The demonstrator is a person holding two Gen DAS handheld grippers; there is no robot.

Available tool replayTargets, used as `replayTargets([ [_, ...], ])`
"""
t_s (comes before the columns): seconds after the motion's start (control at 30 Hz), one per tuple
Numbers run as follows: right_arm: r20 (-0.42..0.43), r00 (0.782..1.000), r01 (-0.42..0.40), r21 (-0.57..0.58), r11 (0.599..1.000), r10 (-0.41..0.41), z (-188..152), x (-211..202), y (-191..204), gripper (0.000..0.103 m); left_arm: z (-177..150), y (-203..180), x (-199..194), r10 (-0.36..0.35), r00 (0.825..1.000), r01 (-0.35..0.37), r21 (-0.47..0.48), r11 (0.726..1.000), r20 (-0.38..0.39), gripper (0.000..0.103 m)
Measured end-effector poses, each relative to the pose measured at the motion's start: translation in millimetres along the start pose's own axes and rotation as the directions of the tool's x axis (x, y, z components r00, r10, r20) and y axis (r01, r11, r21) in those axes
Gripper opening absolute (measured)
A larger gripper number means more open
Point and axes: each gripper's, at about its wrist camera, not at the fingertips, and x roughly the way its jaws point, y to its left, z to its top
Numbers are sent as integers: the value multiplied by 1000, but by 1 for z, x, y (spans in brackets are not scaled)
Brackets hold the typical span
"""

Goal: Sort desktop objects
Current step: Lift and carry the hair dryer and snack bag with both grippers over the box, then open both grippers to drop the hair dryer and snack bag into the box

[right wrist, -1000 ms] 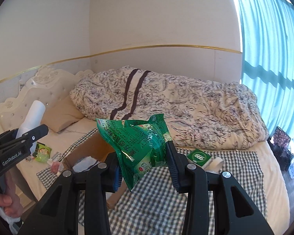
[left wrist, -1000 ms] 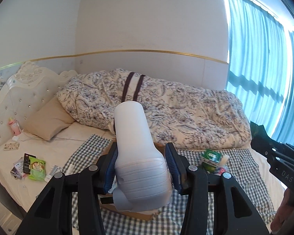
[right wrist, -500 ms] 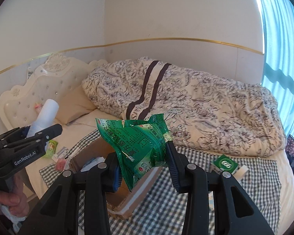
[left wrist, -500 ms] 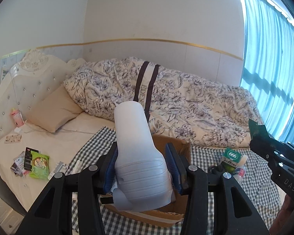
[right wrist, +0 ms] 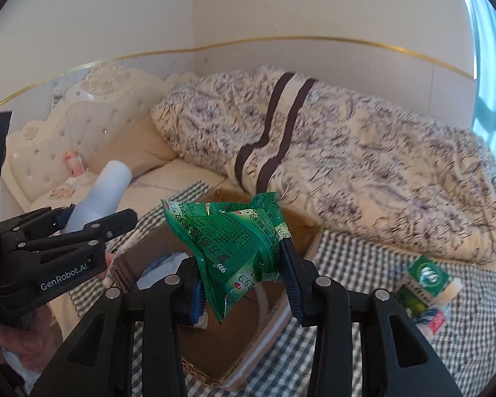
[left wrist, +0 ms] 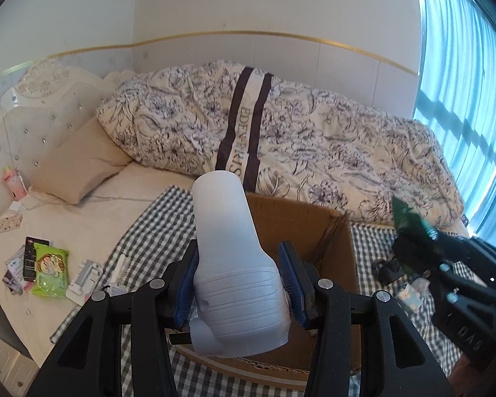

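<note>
Grippers both hover above the open cardboard box [left wrist: 334, 228] on the checked cloth [left wrist: 148, 231]. Left gripper [left wrist: 238, 284] is clamped on a white bottle [left wrist: 234, 251]. Right gripper [right wrist: 241, 283] pinches a green packet [right wrist: 234, 241].

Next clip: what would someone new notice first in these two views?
Each gripper is full: the left gripper clamps a pale plastic bottle, the right gripper a crumpled green packet. Both hang over an open cardboard box on a checked cloth on the bed. Behind lies a bunched floral duvet, with small clutter left of the cloth.
</note>
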Motion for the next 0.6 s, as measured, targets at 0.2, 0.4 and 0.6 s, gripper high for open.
replayTargets([
  [0.2, -51, 999, -12, -2, 1000, 12, -13, 38, 1, 39, -8, 8, 30, -2, 999, 2, -2, 1000, -41, 48],
  [0.4, -106, 994, -24, -43, 999, 19, -30, 71, 10, 39, -18, 12, 57, -7, 997, 6, -7, 1000, -76, 48],
  [0.6, -117, 993, -25, -73, 997, 16, -39, 89, 15, 41, -24, 23, 77, -6, 995, 2, -39, 999, -96, 48],
])
